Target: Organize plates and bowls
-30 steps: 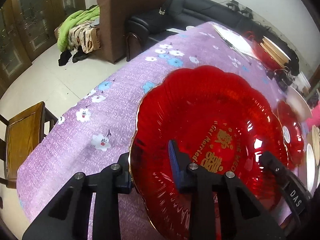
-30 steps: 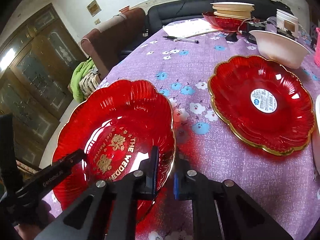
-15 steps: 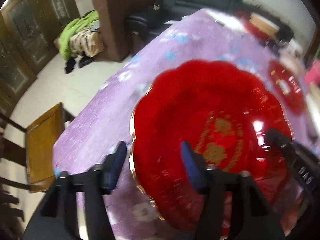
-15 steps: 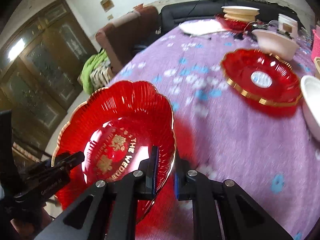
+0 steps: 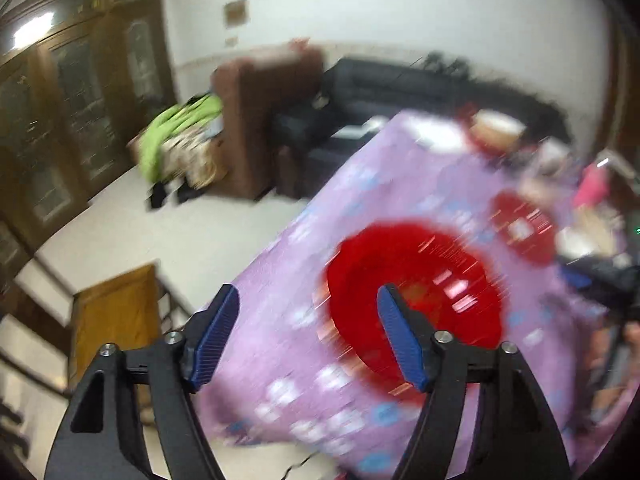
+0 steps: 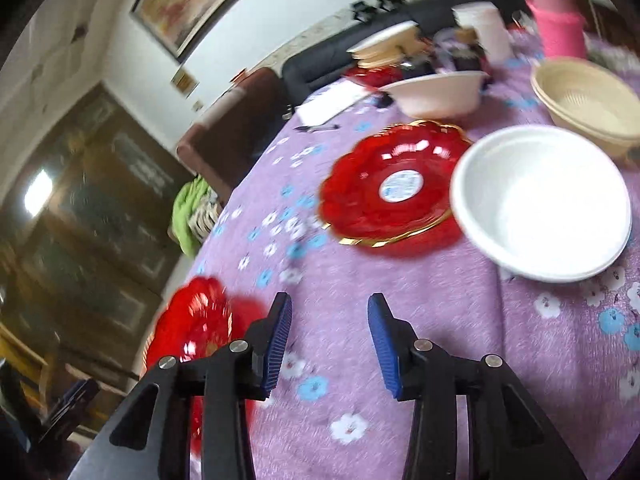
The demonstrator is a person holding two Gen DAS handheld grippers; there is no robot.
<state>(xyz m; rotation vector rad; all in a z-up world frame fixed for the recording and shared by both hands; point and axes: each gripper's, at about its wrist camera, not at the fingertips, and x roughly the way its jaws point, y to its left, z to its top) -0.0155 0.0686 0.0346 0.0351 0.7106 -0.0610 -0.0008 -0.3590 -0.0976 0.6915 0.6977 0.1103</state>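
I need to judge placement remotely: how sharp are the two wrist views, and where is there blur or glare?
Left wrist view: strong motion blur; the near red plate and tablecloth smear, only the left gripper is crisp. Right wrist view: milder blur; the far red plate is readable, the white bowl glares out, the right gripper is sharp.

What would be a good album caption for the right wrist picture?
Open right gripper above the purple floral tablecloth, facing a gold-rimmed red scalloped plate beside a white bowl.
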